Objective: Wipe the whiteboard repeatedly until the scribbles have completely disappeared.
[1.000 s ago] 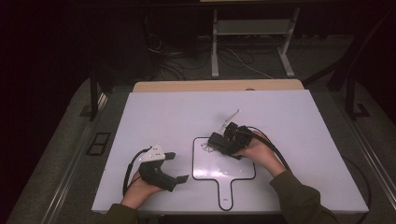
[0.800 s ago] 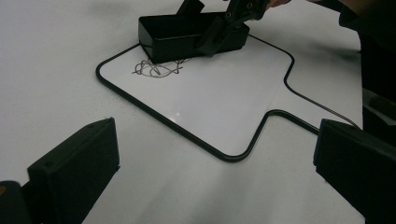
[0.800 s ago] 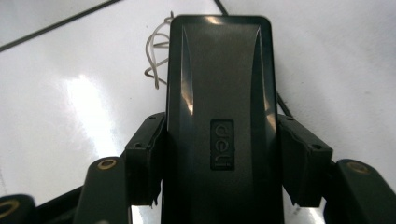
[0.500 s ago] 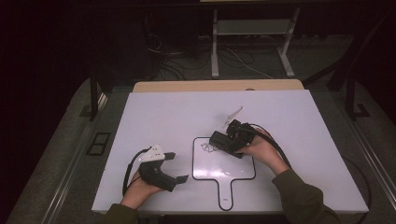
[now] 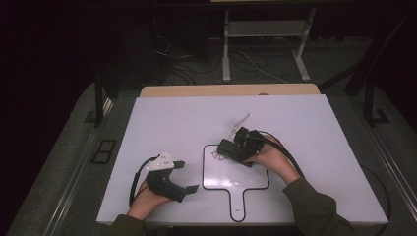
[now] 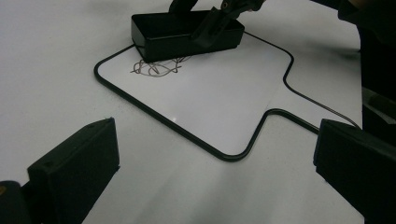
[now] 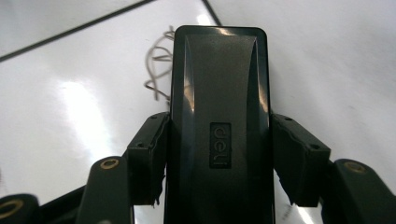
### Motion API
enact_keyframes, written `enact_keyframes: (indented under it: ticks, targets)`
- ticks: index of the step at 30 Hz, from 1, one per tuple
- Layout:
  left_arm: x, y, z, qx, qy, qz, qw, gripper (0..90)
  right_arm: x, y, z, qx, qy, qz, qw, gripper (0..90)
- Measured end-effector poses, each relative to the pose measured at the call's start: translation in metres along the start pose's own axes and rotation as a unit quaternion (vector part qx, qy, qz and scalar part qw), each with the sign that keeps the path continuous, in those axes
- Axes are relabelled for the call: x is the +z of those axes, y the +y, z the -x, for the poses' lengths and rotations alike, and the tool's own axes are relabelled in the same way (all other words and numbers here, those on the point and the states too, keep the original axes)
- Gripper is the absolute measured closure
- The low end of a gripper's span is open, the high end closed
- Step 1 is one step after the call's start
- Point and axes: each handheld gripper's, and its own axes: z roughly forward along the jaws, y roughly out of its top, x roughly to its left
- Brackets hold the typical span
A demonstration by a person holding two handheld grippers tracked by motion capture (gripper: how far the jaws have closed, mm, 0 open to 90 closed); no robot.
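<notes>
From above, the left gripper point(image 5: 184, 177) lies low on the table point(image 5: 314, 118), jaws spread wide, while the right gripper point(image 5: 231, 147) reaches over the whiteboard point(image 5: 236, 174). The left gripper view shows the black eraser point(image 6: 187, 30) resting on the scribble point(image 6: 156, 67). In the right gripper view, both jaws clamp the eraser's sides.

White table top point(image 5: 172, 123), mostly bare. Tan wooden strip point(image 5: 196, 91) runs along its far edge. Grey floor point(image 5: 59, 162) all around. Beyond the table, a pale metal stand point(image 5: 265, 28) with 2 upright legs and a crossbar stands on the floor. Loose cables point(image 5: 182, 64) lie tangled just left of it. Black floor plate point(image 5: 104, 151) with 2 rectangular openings sits left of the table. Dark post point(image 5: 98, 98) at the far-left corner, dark angled frame point(image 5: 369, 93) at far right. Background very dark.
</notes>
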Motion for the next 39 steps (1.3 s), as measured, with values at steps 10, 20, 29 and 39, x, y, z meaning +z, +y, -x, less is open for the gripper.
enact_keyframes:
  ticks: [10, 20, 29, 39]
  targets:
    - [0.000, 0.000, 0.000, 0.000, 0.000, 0.000, 1.0000, 0.0, 0.002, 0.002, 0.008, 0.021, -0.002, 0.004, 0.9998, 39.2]
    - [0.000, 0.000, 0.000, 0.000, 0.000, -0.001, 1.0000, 0.0, 0.004, 0.005, 0.014, 0.024, -0.016, -0.002, 0.9996, 39.1]
    - [0.001, 0.000, 0.000, -0.001, 0.000, 0.000, 1.0000, 0.0, 0.005, 0.009, -0.003, 0.000, -0.002, -0.003, 1.0000, 39.2]
    - [0.000, 0.000, 0.000, -0.001, 0.001, 0.000, 1.0000, 0.0, 0.007, 0.013, -0.003, 0.000, 0.000, 0.000, 1.0000, 39.2]
